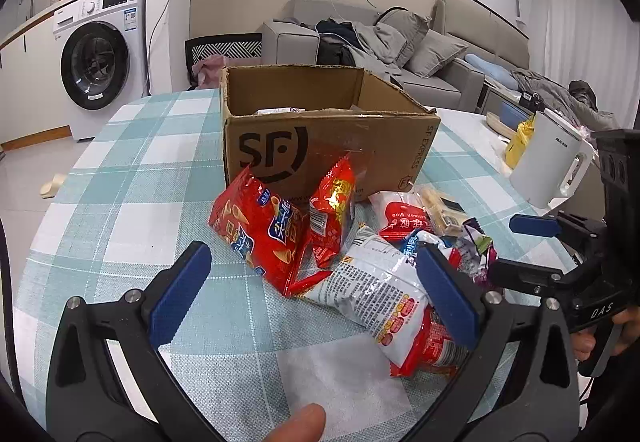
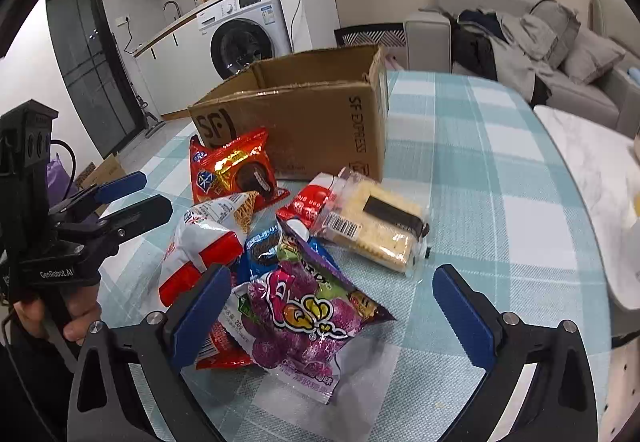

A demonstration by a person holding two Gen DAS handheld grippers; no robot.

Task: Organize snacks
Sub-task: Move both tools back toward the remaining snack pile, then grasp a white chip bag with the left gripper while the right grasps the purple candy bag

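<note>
An open cardboard SF box stands on the checked table. A pile of snack packs lies in front of it: a red cone-snack bag, a red cake pack, a white-and-red bag, a clear cracker pack and a purple candy bag. My left gripper is open and empty, low over the near side of the pile. My right gripper is open and empty, with the purple bag between its fingers.
A white electric kettle stands on the table's right side. The checked tablecloth has bare room left of the pile and right of the box. A washing machine and a sofa stand beyond the table.
</note>
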